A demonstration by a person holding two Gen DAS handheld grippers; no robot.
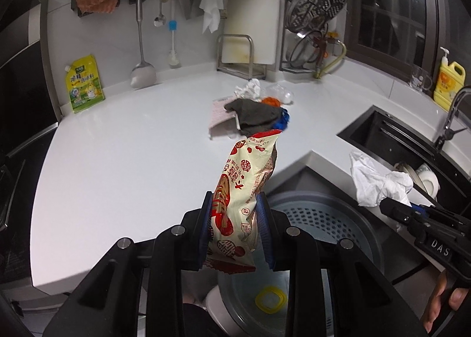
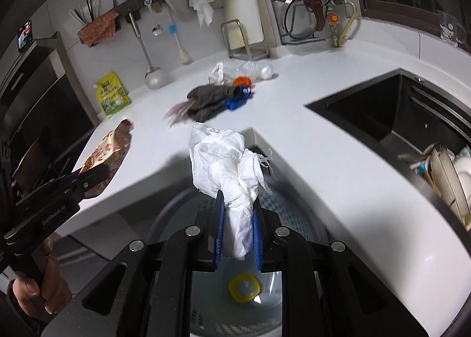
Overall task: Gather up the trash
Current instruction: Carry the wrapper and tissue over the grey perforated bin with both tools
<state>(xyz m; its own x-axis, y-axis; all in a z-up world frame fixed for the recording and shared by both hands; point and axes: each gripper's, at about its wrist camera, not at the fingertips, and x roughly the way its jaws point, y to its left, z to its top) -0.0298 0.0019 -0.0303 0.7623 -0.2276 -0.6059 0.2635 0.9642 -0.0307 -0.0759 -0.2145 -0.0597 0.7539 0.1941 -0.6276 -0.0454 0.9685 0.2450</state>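
Note:
My left gripper [image 1: 235, 204] is shut on a cream and red snack wrapper [image 1: 247, 178], held upright over the rim of the trash bin [image 1: 353, 219]. My right gripper [image 2: 238, 204] is shut on a crumpled white paper towel [image 2: 223, 160], held above the trash bin [image 2: 176, 204]. A yellow ring [image 2: 244, 290] lies in the bin's bottom. The wrapper and left gripper also show at the left of the right wrist view [image 2: 109, 148]. The paper towel shows at the right of the left wrist view [image 1: 376, 181].
A pile of litter sits on the white counter [image 1: 117, 160]: a grey cloth [image 1: 253, 115], white tissue [image 1: 248, 88], clear plastic [image 1: 279, 93], orange and blue bits. A black sink [image 2: 382, 113] with dishes lies right. A green pouch [image 1: 84, 84] leans on the wall.

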